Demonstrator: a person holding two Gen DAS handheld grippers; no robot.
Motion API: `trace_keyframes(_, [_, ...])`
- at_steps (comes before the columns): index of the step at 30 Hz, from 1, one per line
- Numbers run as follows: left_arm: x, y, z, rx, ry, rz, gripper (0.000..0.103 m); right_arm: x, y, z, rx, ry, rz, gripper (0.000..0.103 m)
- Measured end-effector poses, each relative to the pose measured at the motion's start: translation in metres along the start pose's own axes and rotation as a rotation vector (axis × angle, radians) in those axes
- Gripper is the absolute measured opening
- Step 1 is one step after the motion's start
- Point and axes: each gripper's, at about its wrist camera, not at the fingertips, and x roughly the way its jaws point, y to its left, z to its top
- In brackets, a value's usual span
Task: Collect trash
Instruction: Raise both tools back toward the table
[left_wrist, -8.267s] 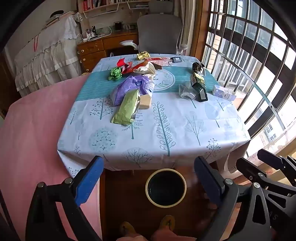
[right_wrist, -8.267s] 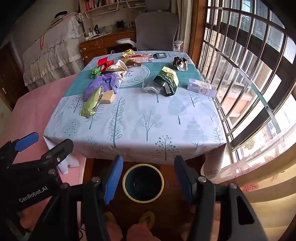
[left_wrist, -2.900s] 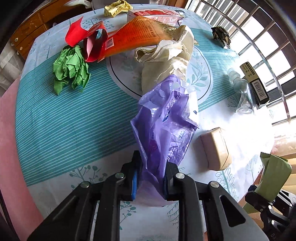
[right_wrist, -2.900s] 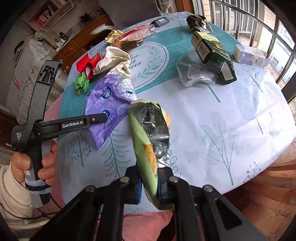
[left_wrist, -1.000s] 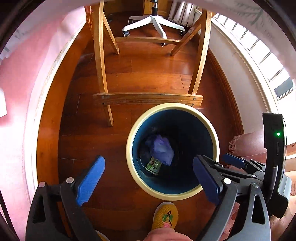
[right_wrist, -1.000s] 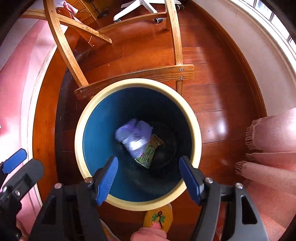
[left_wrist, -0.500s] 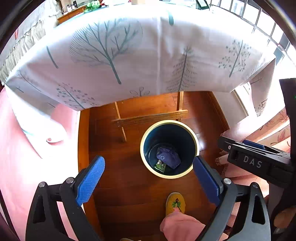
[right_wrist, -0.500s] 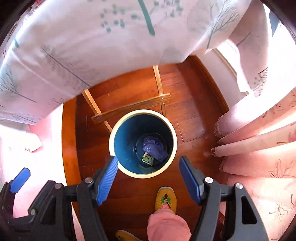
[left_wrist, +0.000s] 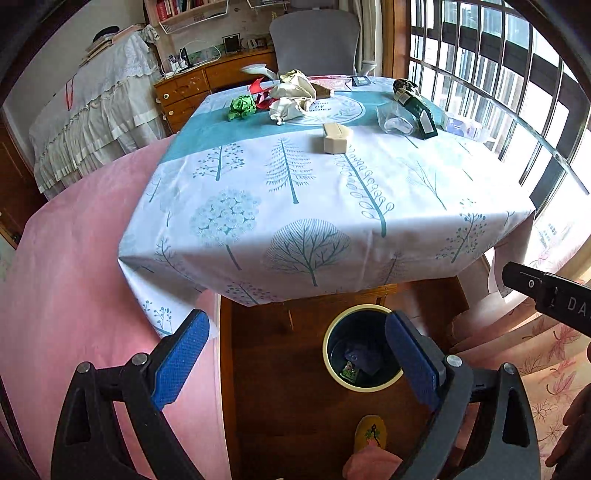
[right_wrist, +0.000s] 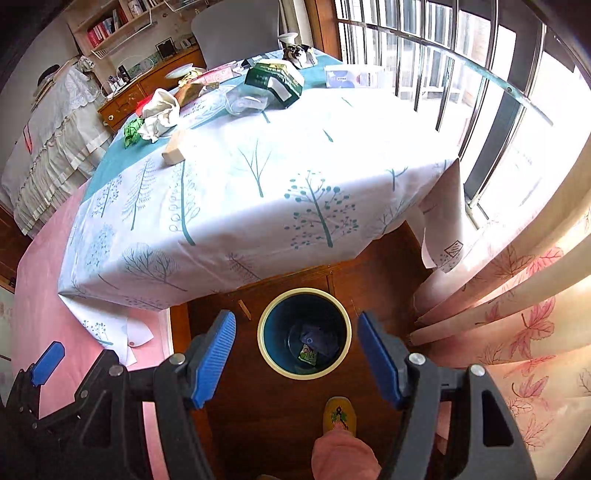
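Note:
A blue bin with a cream rim (left_wrist: 328, 334) (right_wrist: 266, 325) stands on the wooden floor under the table's near edge. Inside lie a purple bag (right_wrist: 317, 341) and a green wrapper (right_wrist: 308, 356). On the tablecloth (left_wrist: 295, 192) sit a tan block (left_wrist: 334, 138) (right_wrist: 173, 147), crumpled green paper (left_wrist: 242, 107), a cream crumpled bag (left_wrist: 291, 96) (right_wrist: 159, 112), a clear plastic wrapper (left_wrist: 393, 120), a dark green carton (left_wrist: 417, 107) (right_wrist: 275, 81) and a white box (right_wrist: 351, 77). My left gripper (left_wrist: 295, 354) is open and empty above the floor. My right gripper (right_wrist: 297, 360) is open and empty above the bin.
A pink cloth (left_wrist: 66, 258) covers furniture left of the table. Pink curtains (right_wrist: 517, 314) and a barred window (left_wrist: 498, 74) are on the right. A grey chair (left_wrist: 314, 37) stands behind the table. A slippered foot (right_wrist: 340, 410) is near the bin.
Both grippers have risen and tilted up from the bin, so the tabletop is in view again. Both stay open and empty.

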Motion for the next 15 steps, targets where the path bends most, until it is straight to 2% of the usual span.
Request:
trace_keyframes(8, [-0.028, 0.006, 0.062, 0.036, -0.109, 0.054, 0.095, -0.037, 0.016, 0.074, -0.042, -0.091, -0.018, 0.069])
trace_keyframes(15, [-0.01, 0.004, 0.111, 0.0, -0.123, 0.073, 0.095, -0.014, 0.031, 0.122, -0.115, -0.095, 0.031, 0.069])
